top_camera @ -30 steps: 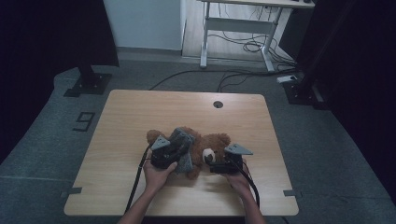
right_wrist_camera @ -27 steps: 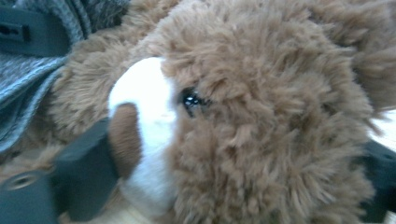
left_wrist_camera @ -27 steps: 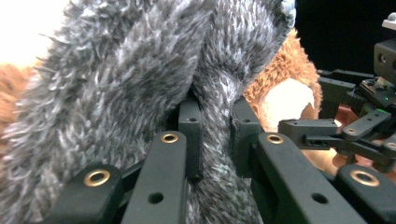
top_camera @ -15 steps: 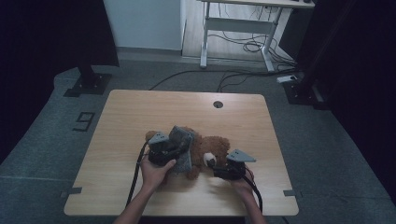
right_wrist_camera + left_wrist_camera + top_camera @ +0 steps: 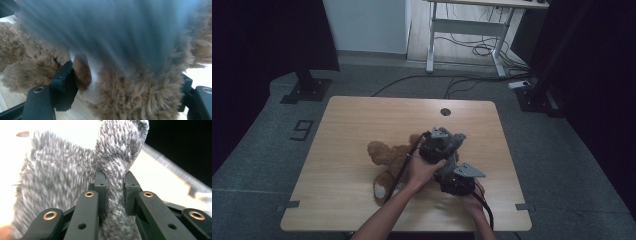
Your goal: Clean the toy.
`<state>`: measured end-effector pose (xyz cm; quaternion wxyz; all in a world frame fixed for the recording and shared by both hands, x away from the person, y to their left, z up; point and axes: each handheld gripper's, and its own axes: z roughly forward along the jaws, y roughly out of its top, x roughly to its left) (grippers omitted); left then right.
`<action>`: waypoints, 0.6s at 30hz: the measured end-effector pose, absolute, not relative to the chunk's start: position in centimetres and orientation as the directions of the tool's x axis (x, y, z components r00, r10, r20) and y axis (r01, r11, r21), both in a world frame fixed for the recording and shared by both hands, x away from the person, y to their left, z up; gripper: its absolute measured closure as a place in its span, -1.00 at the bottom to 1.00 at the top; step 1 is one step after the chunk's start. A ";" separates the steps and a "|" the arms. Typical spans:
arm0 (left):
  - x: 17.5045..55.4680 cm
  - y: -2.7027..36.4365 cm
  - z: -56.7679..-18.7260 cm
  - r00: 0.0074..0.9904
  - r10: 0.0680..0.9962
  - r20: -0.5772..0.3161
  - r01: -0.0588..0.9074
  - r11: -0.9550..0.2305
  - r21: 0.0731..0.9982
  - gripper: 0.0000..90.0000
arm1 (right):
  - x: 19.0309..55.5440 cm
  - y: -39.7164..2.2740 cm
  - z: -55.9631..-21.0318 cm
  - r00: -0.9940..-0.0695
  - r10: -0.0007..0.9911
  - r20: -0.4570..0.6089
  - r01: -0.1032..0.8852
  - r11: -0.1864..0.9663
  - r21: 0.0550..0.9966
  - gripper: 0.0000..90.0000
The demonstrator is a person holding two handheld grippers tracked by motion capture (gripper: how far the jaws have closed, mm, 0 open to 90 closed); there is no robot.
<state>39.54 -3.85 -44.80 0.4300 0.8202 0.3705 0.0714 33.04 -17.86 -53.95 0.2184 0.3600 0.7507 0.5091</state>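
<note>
The left tool point(image 5: 447, 142), clamped on a grey knit garment point(image 5: 75, 167), has swung right across the teddy bear point(image 5: 384, 160) on the counter point(image 5: 352, 120); the right tool point(image 5: 125, 82), jaws just narrowed, apparently grips the bear's head for dressing.

High view: dim room, dark at both sides, tabletop point(image 5: 362, 125) evenly lit, soft shadows. Left gripper view: background tabletop blown out white, grey fabric point(image 5: 75, 170) slightly blurred. Right gripper view: grey fabric heavily smeared, brown plush point(image 5: 140, 100) sharp.

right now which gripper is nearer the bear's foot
Left. The left gripper, pinching grey cloth, sits a little nearer the foot; the right gripper grips the bear farther off.
</note>
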 end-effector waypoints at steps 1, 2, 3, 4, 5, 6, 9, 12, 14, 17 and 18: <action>39.7 -3.9 -45.4 0.711 0.672 -0.206 0.549 -0.348 0.759 0.71 | 33.0 -17.9 -54.0 -0.643 0.765 0.041 0.322 0.222 0.920 -0.42; 39.8 -3.7 -45.7 0.705 0.672 -0.227 0.555 -0.324 0.766 0.71 | 33.0 -17.9 -54.1 -0.641 0.767 0.045 0.329 0.221 0.918 -0.42; 39.8 -3.4 -45.9 0.700 0.670 -0.247 0.565 -0.309 0.765 0.72 | 33.0 -18.1 -54.2 -0.640 0.767 0.050 0.329 0.215 0.919 -0.42; 39.7 -3.0 -45.9 0.699 0.669 -0.253 0.569 -0.306 0.763 0.72 | 33.0 -18.1 -54.3 -0.641 0.765 0.052 0.329 0.214 0.920 -0.42; 39.7 -2.5 -45.8 0.695 0.671 -0.257 0.573 -0.302 0.762 0.73 | 33.0 -18.1 -54.3 -0.644 0.764 0.044 0.325 0.220 0.920 -0.42; 39.6 -1.8 -45.6 0.691 0.672 -0.268 0.581 -0.295 0.759 0.73 | 32.9 -18.0 -54.3 -0.644 0.764 0.034 0.319 0.228 0.920 -0.42; 39.3 -0.1 -45.4 0.674 0.696 -0.248 0.579 -0.289 0.763 0.73 | 32.8 -17.8 -54.3 -0.641 0.767 0.021 0.311 0.234 0.921 -0.42; 39.4 2.4 -45.4 0.641 0.745 -0.186 0.575 -0.306 0.759 0.73 | 32.7 -17.9 -54.4 -0.639 0.768 0.026 0.310 0.226 0.924 -0.41; 39.4 4.2 -45.7 0.642 0.741 -0.197 0.583 -0.305 0.753 0.75 | 32.7 -18.0 -54.4 -0.642 0.766 0.031 0.309 0.221 0.925 -0.41; 38.8 6.4 -45.2 0.646 0.732 -0.218 0.578 -0.281 0.766 0.75 | 32.7 -17.8 -54.4 -0.646 0.763 0.024 0.302 0.227 0.926 -0.40; 38.7 6.8 -45.1 0.645 0.733 -0.219 0.575 -0.276 0.770 0.75 | 32.7 -17.9 -54.4 -0.646 0.762 0.027 0.303 0.224 0.926 -0.40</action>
